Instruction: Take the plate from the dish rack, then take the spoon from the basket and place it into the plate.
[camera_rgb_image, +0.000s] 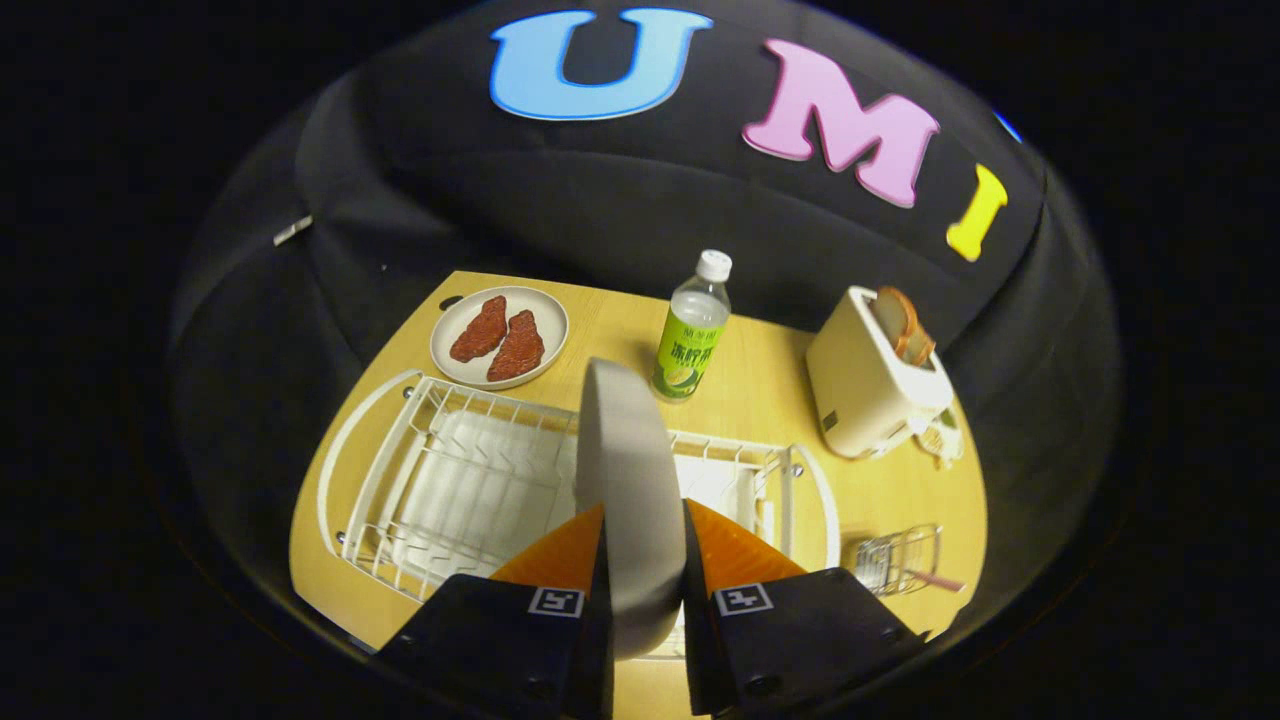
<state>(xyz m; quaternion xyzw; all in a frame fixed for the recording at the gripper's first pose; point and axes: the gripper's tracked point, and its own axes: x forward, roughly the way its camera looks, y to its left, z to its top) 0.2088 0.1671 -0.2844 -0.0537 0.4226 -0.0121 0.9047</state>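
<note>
A pale grey plate (625, 470) stands on edge between my fingers, and my gripper (645, 560) is shut on its rim. The plate hangs above the white wire dish rack (440, 480), which lies below and beyond the fingers on the wooden table (760, 390). To the right of the fingers sits a small wire basket (900, 557) with a pink-handled spoon (935, 579) sticking out of it. The plate hides the middle of the rack.
Beyond the rack, a white plate with two pieces of red meat (500, 336) sits at the far left. A green-labelled bottle (692, 330) stands behind the held plate. A white toaster with bread slices (878, 375) stands at the far right.
</note>
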